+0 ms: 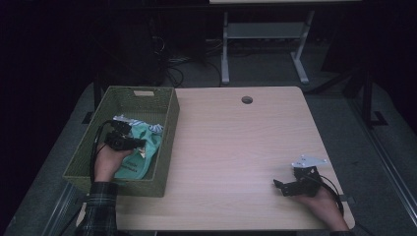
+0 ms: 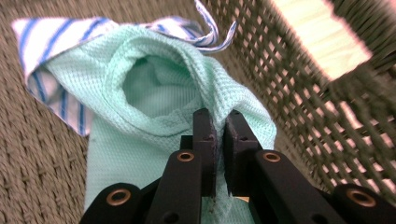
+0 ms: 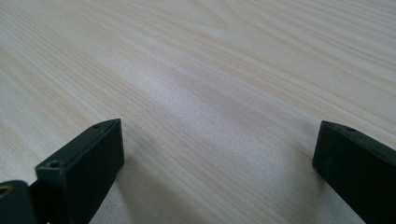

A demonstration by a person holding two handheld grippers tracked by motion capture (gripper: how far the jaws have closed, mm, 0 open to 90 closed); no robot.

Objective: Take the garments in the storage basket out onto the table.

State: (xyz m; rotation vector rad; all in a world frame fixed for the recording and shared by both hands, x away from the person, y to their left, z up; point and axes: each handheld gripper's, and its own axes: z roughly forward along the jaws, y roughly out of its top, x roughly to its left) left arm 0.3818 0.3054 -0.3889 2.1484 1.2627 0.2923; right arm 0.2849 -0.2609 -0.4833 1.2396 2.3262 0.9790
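Count, my side of the table. Baskets: one, the green woven basket [image 1: 165, 129] at my 10 o'clock. Cloths inside it: two that I can tell apart, one mint-green waffle cloth [image 2: 154, 88] and one white cloth with blue stripes [image 2: 51, 42] lying under it toward 11 o'clock. Grippers: two, my left gripper [image 2: 218, 128] and my right gripper [image 3: 217, 154], the latter at 4 o'clock. Tables: one, the light wood table [image 1: 236, 147]. Round holes in its top: one, the cable hole [image 1: 247, 100] at 12 o'clock.
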